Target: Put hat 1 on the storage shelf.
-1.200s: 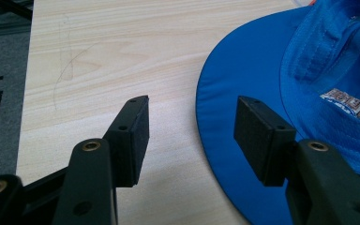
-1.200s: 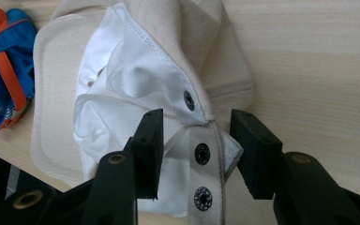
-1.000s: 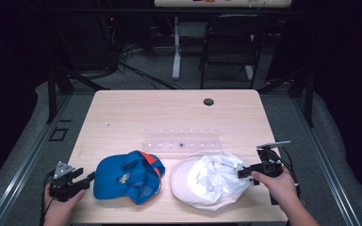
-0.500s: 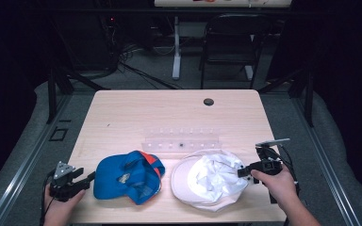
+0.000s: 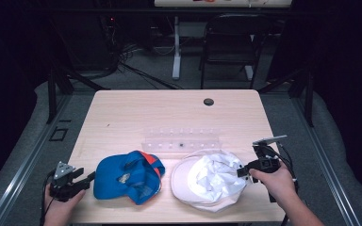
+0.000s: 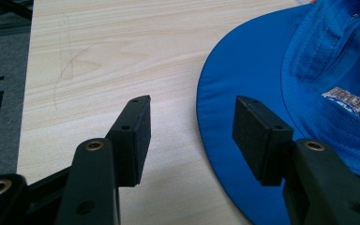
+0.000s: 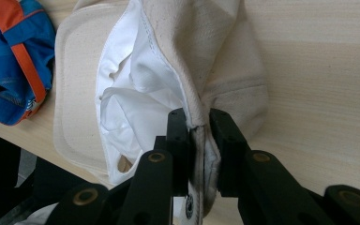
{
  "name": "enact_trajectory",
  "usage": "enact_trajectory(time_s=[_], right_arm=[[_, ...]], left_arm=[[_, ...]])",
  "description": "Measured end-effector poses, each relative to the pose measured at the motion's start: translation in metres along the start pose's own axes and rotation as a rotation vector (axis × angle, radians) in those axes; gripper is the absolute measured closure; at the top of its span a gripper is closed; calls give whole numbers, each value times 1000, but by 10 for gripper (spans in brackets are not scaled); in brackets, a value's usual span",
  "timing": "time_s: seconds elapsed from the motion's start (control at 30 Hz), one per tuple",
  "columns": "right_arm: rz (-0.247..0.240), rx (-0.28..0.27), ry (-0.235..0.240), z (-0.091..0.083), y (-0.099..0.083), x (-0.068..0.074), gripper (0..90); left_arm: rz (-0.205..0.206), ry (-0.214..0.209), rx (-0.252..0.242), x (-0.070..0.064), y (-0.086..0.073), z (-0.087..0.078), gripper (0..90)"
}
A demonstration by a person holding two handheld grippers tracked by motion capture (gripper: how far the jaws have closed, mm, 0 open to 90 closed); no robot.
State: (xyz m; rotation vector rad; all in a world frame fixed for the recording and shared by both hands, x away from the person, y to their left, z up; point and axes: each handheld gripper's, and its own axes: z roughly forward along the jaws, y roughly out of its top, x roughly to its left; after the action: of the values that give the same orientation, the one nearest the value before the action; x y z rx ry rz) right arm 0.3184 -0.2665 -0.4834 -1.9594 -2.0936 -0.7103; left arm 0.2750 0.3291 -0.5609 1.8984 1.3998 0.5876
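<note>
Dark room w/ cables and a chair behind, light wood table (image 5: 136, 117) up front. My right gripper (image 7: 198, 123) is clenched on the edge of the white hat (image 5: 207, 183), fabric pinched betw both jaws, hat lying at the near right of the table w/ its lining showing. Left gripper (image 6: 190, 119) is released, jaws wide apart, one over bare wood and the other over the brim of the blue hat (image 5: 128, 175), which sits near left, just beside the white one.

Further back there's a clear plastic tray (image 5: 181, 140) and a small dark round thing (image 5: 209, 101).

Worry imo: the right grip is only on a thin edge seam, so a quick pull could slip it out. Also a drag left could shove the white hat into the blue one.
</note>
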Motion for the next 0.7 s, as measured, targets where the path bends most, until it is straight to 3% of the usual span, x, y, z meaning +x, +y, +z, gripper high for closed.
enact_trajectory(time_s=[0.03,0.23,0.37,0.5,0.57,0.7], right_arm=[[4,2,-16,0,0,2,794],[-14,28,-3,-3,3,4,799],[1,29,-5,-6,5,7,800],[58,26,51,-10,6,8,799],[56,45,77,-14,8,7,799],[106,36,142,-17,8,8,800]], left_arm=[[1,0,1,0,0,0,474],[0,2,1,0,0,1,476],[0,1,1,0,0,0,476],[1,-2,0,0,0,1,476],[4,-2,1,0,0,1,476],[8,-1,3,0,0,1,476]])
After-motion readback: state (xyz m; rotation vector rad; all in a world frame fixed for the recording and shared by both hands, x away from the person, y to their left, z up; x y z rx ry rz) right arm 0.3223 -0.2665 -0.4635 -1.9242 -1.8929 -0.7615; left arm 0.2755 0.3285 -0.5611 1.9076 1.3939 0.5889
